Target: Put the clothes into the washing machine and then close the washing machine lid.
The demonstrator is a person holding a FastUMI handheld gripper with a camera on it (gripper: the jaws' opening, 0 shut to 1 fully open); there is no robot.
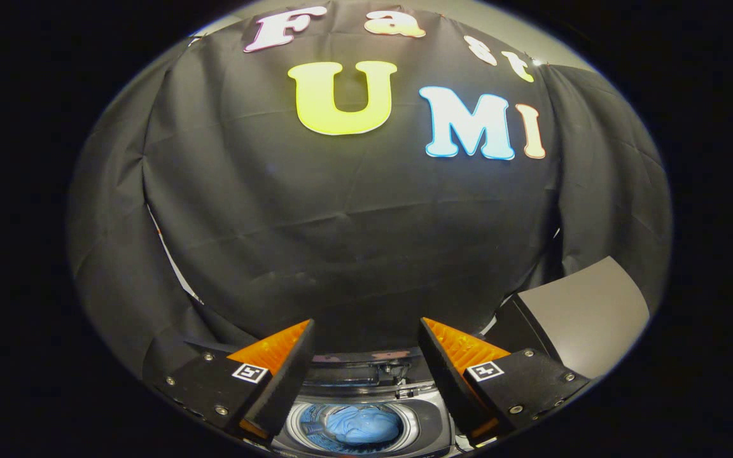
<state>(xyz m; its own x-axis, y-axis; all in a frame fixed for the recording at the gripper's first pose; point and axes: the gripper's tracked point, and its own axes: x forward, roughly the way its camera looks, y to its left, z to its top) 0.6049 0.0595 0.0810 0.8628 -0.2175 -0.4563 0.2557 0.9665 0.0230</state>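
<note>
Blue clothes (360,425) lie bunched inside the drum (352,425) of the washer (430,425), seen from above between and just below the two fingers. The gripper (366,334) hangs over the opening with its fingers spread wide and nothing between them; they touch neither cloth nor machine. The loading half of the job therefore looks finished, as no other garment shows near the machine. What seems to be left is the lid. A dark hinged part (366,375) sits behind the drum opening, and this may be the lid folded back, though it is too small to be sure. The opening itself is plainly uncovered. A grey panel (586,315) stands to the right of the washer, apart from the fingers.
</note>
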